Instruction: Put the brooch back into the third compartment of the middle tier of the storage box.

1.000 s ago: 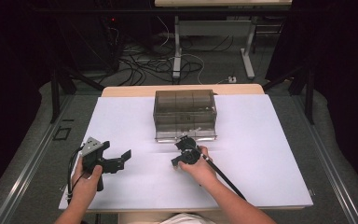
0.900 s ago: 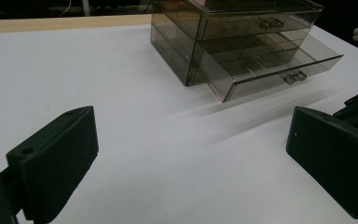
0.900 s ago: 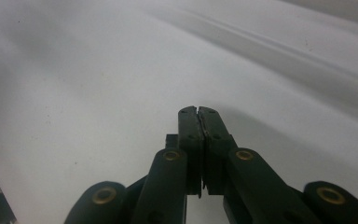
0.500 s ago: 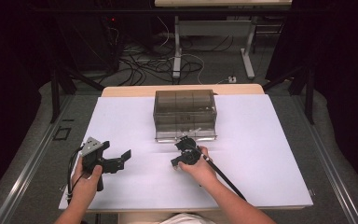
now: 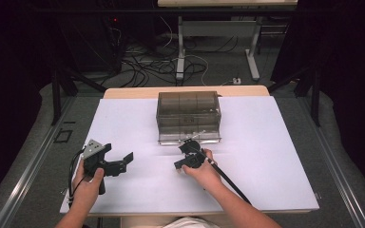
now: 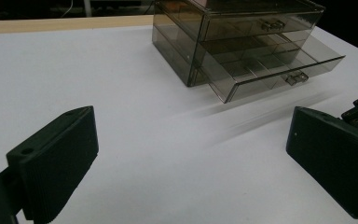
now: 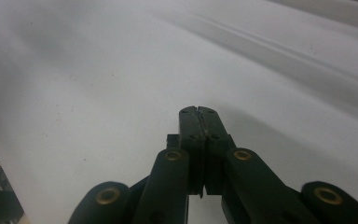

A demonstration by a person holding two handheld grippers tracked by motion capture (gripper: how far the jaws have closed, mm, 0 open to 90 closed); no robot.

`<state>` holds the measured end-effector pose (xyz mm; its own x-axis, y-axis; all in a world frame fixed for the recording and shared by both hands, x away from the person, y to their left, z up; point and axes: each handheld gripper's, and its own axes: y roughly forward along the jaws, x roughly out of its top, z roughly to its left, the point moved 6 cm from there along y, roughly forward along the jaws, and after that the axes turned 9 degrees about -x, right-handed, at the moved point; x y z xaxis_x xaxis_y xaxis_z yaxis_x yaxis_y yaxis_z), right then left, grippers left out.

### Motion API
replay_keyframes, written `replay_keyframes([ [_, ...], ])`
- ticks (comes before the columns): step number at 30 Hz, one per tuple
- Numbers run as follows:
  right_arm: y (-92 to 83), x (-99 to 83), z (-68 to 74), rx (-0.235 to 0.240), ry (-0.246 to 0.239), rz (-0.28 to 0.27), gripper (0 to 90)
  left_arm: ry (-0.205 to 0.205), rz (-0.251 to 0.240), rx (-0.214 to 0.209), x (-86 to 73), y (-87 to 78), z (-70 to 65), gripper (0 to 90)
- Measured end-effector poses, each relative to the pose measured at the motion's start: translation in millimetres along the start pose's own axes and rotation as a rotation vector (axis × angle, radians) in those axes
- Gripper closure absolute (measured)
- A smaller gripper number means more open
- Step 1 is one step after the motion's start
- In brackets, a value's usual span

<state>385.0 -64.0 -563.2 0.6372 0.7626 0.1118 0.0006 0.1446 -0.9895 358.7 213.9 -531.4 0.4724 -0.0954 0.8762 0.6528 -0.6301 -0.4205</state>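
Drawer unit [image 5: 188,117] just beyond closed right tongs [image 5: 188,156]

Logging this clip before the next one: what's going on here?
A person at a white table holds a claw in each hand before a smoky clear plastic drawer box, whose bottom drawer stands pulled out. The right claw is shut on nothing near the box; the left claw stands open, off to the side.

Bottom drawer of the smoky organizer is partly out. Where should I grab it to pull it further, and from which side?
Take the small clear handle at the middle of the bottom drawer front. Come from the front, the person's side, fingers level, one above and one below the tab. It juts forward off a flat face, so it is likely the only graspable part.
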Motion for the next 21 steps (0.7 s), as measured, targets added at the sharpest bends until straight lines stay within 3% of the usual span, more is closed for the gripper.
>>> replay_keyframes([
  [1,-0.2,0.1,0.0,-0.003,0.005,-0.007,89.7,0.000,0.000,0.000,0.0,0.0,0.0,2.6],
  [2,0.2,0.2,2.4,-0.001,0.050,-0.024,89.7,0.000,0.000,0.001,0.0,0.1,-0.1,2.6],
  [3,1.4,0.8,-1.5,-0.014,0.003,-0.045,89.7,0.000,0.000,0.000,0.0,0.1,-0.1,2.6],
  [6,-0.7,0.0,-3.0,-0.021,-0.019,-0.040,89.7,0.000,-0.001,0.000,0.0,0.1,-0.1,2.6],
  [7,-2.8,-0.4,-0.9,-0.011,0.002,-0.024,89.7,0.000,0.000,0.000,0.0,0.1,0.0,2.6],
  [9,-2.6,0.5,-0.7,-0.015,0.020,-0.051,89.7,0.000,-0.001,0.000,0.0,0.1,-0.1,2.6],
  [13,-3.2,0.4,-3.9,-0.025,-0.002,-0.086,89.7,0.004,0.000,0.002,0.1,0.1,0.2,2.6],
  [14,-4.2,0.5,-2.6,-0.011,0.013,-0.089,89.7,-0.001,0.000,-0.001,0.0,0.2,-0.1,2.6],
  [15,-4.0,1.1,-0.3,-0.007,0.058,-0.105,89.7,0.000,-0.001,-0.001,0.0,0.2,-0.1,2.6],
  [16,-7.4,-1.2,-2.3,0.014,0.018,-0.058,89.7,-0.001,-0.001,-0.001,0.1,0.2,-0.1,2.6],
  [17,-8.3,-2.0,-3.3,0.004,0.009,-0.048,89.7,-0.001,-0.001,-0.001,0.1,0.2,-0.1,2.6],
  [19,-6.3,-0.1,-4.8,-0.050,0.028,-0.106,89.8,-0.001,-0.002,-0.001,0.1,0.2,-0.1,2.6],
  [21,-9.1,-2.4,-5.6,-0.055,0.022,-0.075,89.7,-0.002,-0.002,-0.001,0.1,0.1,-0.2,2.6],
])
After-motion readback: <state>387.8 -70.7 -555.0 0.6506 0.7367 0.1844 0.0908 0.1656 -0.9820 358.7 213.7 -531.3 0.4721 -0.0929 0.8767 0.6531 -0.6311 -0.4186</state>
